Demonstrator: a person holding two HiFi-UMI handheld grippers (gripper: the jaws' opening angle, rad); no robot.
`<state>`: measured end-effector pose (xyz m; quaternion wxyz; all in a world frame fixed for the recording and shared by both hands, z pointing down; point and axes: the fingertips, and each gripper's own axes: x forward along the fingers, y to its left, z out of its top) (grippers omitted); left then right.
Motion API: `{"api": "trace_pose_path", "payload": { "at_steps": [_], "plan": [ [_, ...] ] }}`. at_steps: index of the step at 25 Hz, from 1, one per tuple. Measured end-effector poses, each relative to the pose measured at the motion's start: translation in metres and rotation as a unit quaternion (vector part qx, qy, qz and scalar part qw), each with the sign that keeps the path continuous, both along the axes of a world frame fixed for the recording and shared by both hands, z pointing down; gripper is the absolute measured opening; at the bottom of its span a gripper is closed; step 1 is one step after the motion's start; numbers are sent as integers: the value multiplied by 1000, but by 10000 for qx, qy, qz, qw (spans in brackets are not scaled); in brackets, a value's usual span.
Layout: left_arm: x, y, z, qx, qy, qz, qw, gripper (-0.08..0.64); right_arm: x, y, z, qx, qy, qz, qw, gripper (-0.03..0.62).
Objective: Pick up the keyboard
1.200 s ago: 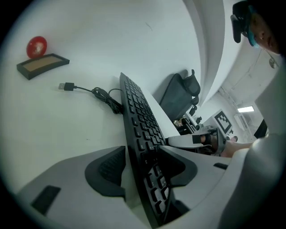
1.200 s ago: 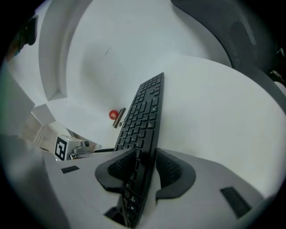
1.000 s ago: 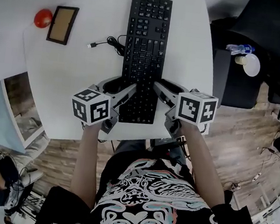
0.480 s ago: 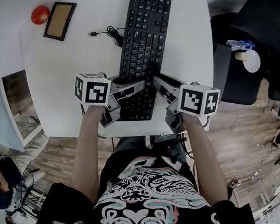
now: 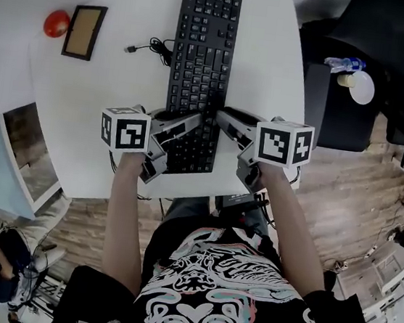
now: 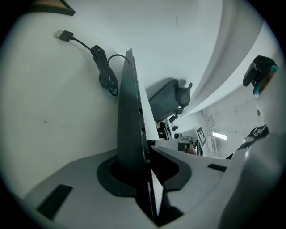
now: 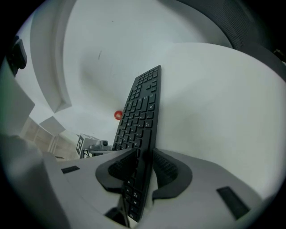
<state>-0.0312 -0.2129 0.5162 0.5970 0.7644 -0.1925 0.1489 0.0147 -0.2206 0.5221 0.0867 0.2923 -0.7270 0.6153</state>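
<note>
Black keyboard (image 5: 200, 54) lies lengthwise on white table (image 5: 85, 99), near end at table's front edge. Left gripper (image 5: 189, 121) jaws closing, pinching keyboard's left edge. Right gripper (image 5: 222, 116) clamps its right edge.

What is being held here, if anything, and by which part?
The keyboard, by its two long edges near the person's end: the right gripper grips one edge, and the left gripper is closing its jaws onto the other.
</note>
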Motion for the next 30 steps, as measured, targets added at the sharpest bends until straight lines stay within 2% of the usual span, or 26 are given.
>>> {"api": "trace_pose_path", "payload": {
  "at_steps": [2,5,8,14,19,22,24,26,30],
  "plan": [
    [1,1,1,2,144,-51,9999,100,1,0,2,-4,-141,17,9999,129],
    [3,0,-6,-165,608,-177,9979,97,1,-6,-4,123,-383,76,9992,132],
    [5,-1,-6,-313,957,-215,9947,97,1,-18,-6,344,-418,87,9985,138],
    [4,0,-2,-435,1282,-192,9906,97,-4,-43,-2,359,-993,383,9937,144],
    [5,-3,-3,-490,1492,-307,9871,97,-11,-50,-1,333,-1377,378,9892,144],
    [5,-3,-2,-470,1613,-360,9851,97,-9,-54,-3,197,-1999,648,9775,141],
    [5,-2,-2,-457,1647,-362,9846,97,-10,-60,-6,253,-2245,825,9707,141],
    [5,-1,-4,-477,1645,-314,9847,97,-15,-66,-9,288,-2317,818,9689,143],
    [5,-1,-5,-451,1628,-231,9854,97,-34,-68,-9,360,-2189,371,9744,141]
  ]
}}
